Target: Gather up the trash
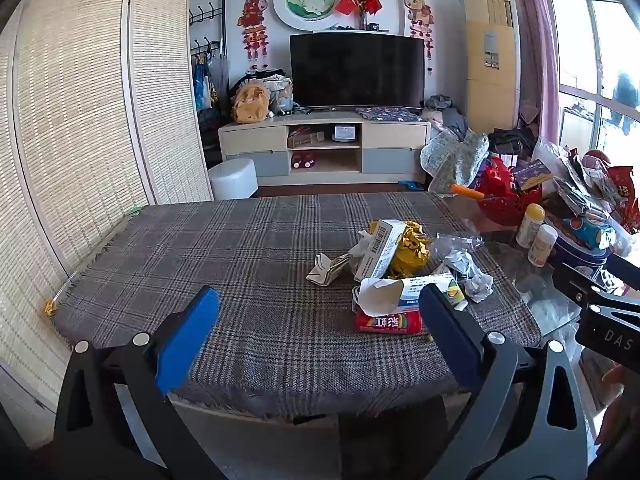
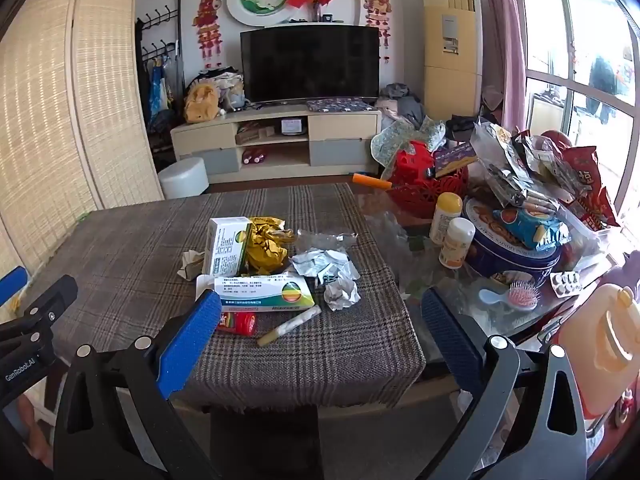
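A pile of trash lies on the plaid tablecloth [image 1: 240,264]: an upright medicine box [image 2: 226,244], a flat medicine box [image 2: 264,294], crumpled gold foil [image 2: 266,246], crumpled silver foil [image 2: 340,294], a red wrapper [image 2: 238,323], a small tube [image 2: 289,326] and folded paper [image 1: 324,270]. In the left wrist view the pile sits ahead to the right, with the red wrapper [image 1: 388,322] nearest. My left gripper [image 1: 320,328] is open and empty above the table's near edge. My right gripper [image 2: 320,332] is open and empty, just short of the pile.
The right of the table is crowded: a blue biscuit tin [image 2: 516,248], two pill bottles [image 2: 456,242], a red basket [image 2: 424,184], snack bags [image 2: 584,188], a pink hairbrush [image 2: 520,295], a blister pack [image 2: 566,283], an orange jug [image 2: 604,344]. A woven screen [image 1: 80,120] stands left.
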Demonstrator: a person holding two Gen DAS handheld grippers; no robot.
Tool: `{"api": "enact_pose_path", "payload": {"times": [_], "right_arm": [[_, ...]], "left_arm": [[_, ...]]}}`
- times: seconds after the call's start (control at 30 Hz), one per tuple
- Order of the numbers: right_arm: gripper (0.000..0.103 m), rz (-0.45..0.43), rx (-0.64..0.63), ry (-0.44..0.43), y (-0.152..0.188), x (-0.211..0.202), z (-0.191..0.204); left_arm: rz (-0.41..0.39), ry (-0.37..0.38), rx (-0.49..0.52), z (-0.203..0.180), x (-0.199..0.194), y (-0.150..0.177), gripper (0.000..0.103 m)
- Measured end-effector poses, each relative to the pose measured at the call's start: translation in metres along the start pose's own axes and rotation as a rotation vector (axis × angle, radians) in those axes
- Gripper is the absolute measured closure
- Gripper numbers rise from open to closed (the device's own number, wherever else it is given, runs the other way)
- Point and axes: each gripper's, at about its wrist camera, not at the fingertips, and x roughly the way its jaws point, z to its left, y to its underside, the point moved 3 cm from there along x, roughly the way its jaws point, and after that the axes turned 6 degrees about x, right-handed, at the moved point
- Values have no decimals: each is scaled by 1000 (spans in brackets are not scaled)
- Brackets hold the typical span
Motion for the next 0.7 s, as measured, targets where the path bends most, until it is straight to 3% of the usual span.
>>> {"api": "enact_pose_path", "payload": {"times": [0.7], "right_arm": [[3, 4, -3, -17, 0, -3, 5]], "left_arm": [[-2, 0, -2, 2, 4, 1, 8]]}}
